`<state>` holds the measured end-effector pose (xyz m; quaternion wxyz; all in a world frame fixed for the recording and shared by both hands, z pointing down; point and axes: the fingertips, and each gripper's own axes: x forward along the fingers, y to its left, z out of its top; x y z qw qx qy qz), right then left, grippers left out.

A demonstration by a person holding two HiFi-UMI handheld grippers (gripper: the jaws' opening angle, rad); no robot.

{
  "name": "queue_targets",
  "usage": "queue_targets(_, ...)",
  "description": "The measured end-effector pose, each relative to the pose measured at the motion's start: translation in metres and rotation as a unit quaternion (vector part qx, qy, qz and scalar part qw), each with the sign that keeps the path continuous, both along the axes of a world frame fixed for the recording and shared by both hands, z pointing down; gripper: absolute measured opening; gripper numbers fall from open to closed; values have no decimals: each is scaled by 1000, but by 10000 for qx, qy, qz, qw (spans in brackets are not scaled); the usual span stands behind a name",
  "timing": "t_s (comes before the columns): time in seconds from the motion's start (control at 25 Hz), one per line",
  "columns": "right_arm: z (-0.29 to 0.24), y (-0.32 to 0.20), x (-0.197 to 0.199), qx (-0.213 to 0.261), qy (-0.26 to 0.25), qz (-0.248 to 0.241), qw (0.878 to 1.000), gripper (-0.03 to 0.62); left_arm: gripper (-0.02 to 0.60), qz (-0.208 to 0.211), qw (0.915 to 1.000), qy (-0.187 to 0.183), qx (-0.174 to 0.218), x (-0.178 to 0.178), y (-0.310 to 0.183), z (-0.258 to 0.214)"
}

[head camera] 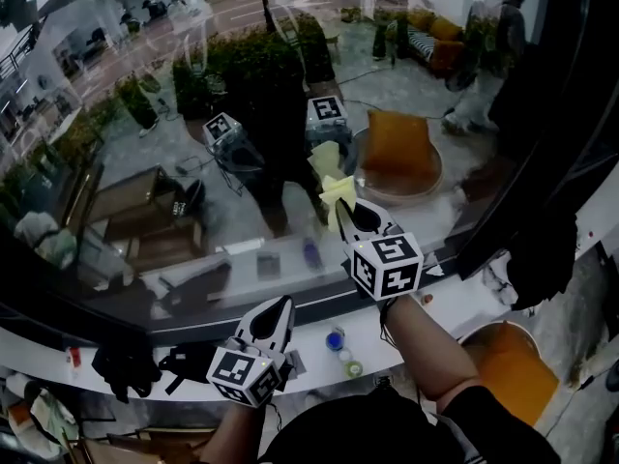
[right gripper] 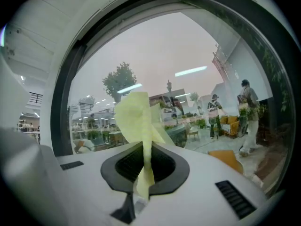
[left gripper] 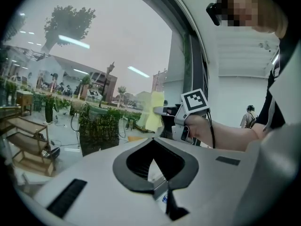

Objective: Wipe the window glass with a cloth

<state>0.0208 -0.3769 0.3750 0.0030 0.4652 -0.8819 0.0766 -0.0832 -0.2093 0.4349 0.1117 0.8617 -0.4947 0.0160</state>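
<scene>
head view: right hand-held gripper [head camera: 350,218] outstretched, clamping yellow cloth [head camera: 337,191]

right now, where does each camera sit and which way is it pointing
Head view: on the person's head, looking steeply down at the window glass; shows the left tool, the right tool and the right forearm.
Left gripper view: rides the left tool, looking along its shut jaws at the glass; shows the right tool and forearm.
Right gripper view: rides the right tool, facing the glass along jaws shut on the yellow cloth.
Shared: all three show the cloth.
</scene>
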Motion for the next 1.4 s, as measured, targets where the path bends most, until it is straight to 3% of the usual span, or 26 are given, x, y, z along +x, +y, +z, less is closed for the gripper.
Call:
queue_targets(0.32, 1, -11, 51, -5, -41, 328, 9995, 40, -2, 62, 10000, 12, -54, 21, -7, -3)
queue_targets(0.76, -1, -13, 57, 90, 151, 516, 9985, 40, -2, 422, 9991, -44, 80, 19, -20, -2)
queue_targets(0.84, -1, -16, 72, 86, 179, 498, 9986, 40, -2, 494, 9987, -51, 86, 36, -25, -2)
queue_targets(1.04, 14, -36, 166, 49, 119, 465, 9988, 40, -2, 557, 9983, -136, 34, 133, -49, 8)
queue_targets(1.4, 20, -47, 223, 13, 123, 524, 9985, 40, -2, 610, 9979, -212, -9, 176, -59, 11)
